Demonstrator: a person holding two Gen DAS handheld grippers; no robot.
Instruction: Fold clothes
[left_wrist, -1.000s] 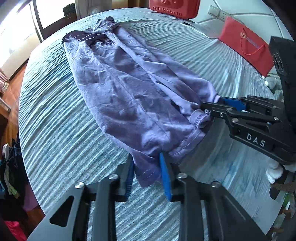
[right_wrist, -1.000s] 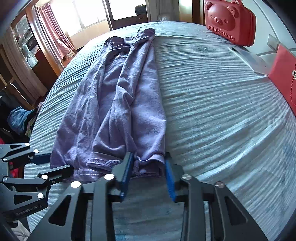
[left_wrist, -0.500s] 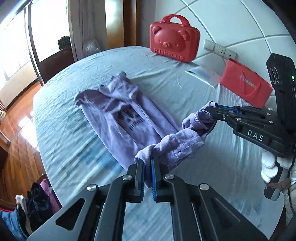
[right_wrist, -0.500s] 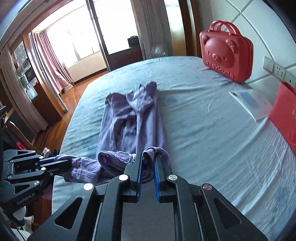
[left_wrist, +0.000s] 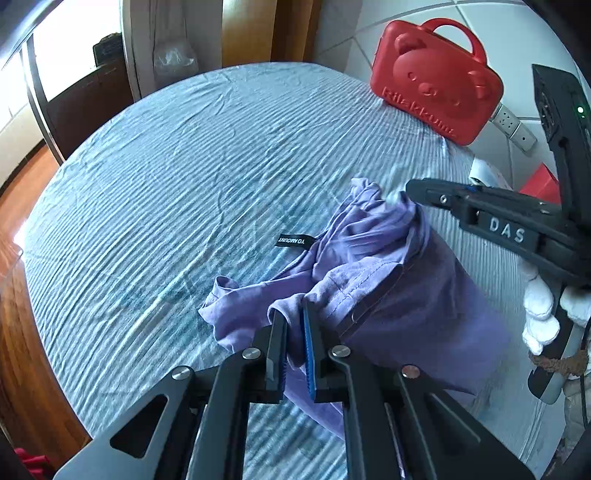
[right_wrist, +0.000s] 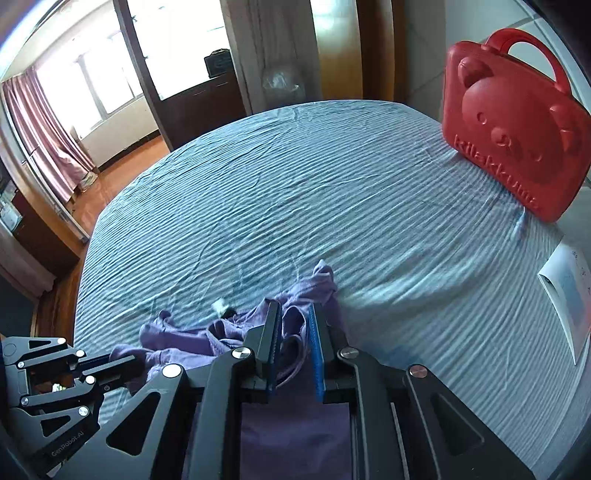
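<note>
A purple garment (left_wrist: 399, 295) lies folded in half on the blue striped bedspread (left_wrist: 184, 166), its hem carried up to the collar end, where a black label (left_wrist: 291, 240) sticks out. My left gripper (left_wrist: 294, 325) holds one hem corner between its pads, jaws slightly parted. My right gripper (right_wrist: 295, 328) holds the other hem corner of the garment (right_wrist: 295, 295); it also shows in the left wrist view (left_wrist: 417, 192). The left gripper shows in the right wrist view (right_wrist: 122, 363). Most of the garment is hidden under the grippers.
A red bear-shaped case (right_wrist: 513, 129) stands at the bed's far right by the tiled wall. A white booklet (right_wrist: 569, 291) and a red bag (left_wrist: 541, 182) lie at the right edge. Wooden floor (right_wrist: 122, 162) lies left of the bed.
Both grippers shut on the hem corners, lifted them and carried them forward over the garment to the collar end, folding it in half. The jaws now stand slightly wider than half a second ago.
</note>
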